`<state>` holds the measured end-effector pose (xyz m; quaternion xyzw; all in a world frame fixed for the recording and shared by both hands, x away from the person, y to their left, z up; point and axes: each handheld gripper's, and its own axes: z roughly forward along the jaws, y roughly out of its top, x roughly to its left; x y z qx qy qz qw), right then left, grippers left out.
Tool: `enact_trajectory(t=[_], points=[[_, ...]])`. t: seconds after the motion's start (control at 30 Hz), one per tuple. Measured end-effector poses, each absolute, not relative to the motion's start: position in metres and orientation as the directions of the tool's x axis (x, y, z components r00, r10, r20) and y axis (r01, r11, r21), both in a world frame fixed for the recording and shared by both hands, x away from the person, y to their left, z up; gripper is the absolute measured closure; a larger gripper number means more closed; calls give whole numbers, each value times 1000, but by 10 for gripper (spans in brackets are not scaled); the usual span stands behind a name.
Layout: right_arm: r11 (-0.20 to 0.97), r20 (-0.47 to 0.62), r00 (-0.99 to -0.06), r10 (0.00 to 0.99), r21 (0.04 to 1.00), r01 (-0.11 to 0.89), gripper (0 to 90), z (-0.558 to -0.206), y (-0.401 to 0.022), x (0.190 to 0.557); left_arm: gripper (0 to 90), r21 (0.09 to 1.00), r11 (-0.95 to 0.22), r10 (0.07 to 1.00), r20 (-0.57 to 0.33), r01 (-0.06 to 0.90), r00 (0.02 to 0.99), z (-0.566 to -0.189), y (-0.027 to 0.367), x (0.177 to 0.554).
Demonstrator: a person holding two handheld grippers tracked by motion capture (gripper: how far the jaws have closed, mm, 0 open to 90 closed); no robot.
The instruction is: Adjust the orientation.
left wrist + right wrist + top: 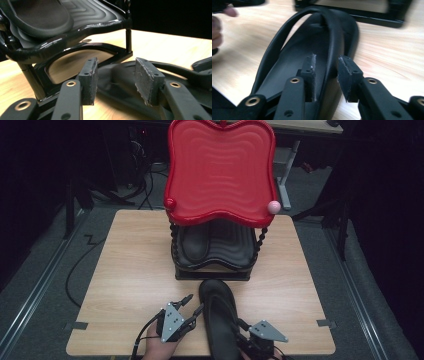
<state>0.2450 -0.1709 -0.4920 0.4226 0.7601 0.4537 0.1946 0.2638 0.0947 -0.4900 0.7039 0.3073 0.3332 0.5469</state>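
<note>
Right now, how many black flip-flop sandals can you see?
2. One black rubber flip-flop sandal lies on the black lower shelf of the two-tier rack, under the red top tray. The other lies on the wooden table, its strap between the right gripper fingers. More may be hidden.

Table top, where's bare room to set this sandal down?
Bare wood lies left and right of the black rack, out to the table edges. The near middle is crowded: sandal, left gripper and right gripper.
</note>
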Motion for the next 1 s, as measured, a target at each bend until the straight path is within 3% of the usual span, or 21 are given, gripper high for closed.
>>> enact_trajectory(t=[0.2,0.43,0.57,0.73,0.8,1.0], points=[[259,84,-624,777,861,438,546,-491,-147,253,493,975,-202,797,108,94,594,-490,94,248],[254,76,-606,792,862,439,566,-494,-144,270,397,946,-250,773,68,204,631,-503,78,246],[264,69,-607,792,857,442,608,-496,-142,274,394,923,-262,785,34,282,618,-509,74,249],[255,84,-609,789,857,448,681,-497,-142,276,550,925,-225,790,-11,305,613,-508,81,252],[256,83,-611,787,857,446,711,-497,-142,276,611,923,-243,795,13,297,607,-507,79,250],[263,53,-616,786,873,411,736,-490,-144,264,697,941,-214,789,9,262,614,-497,81,246]])
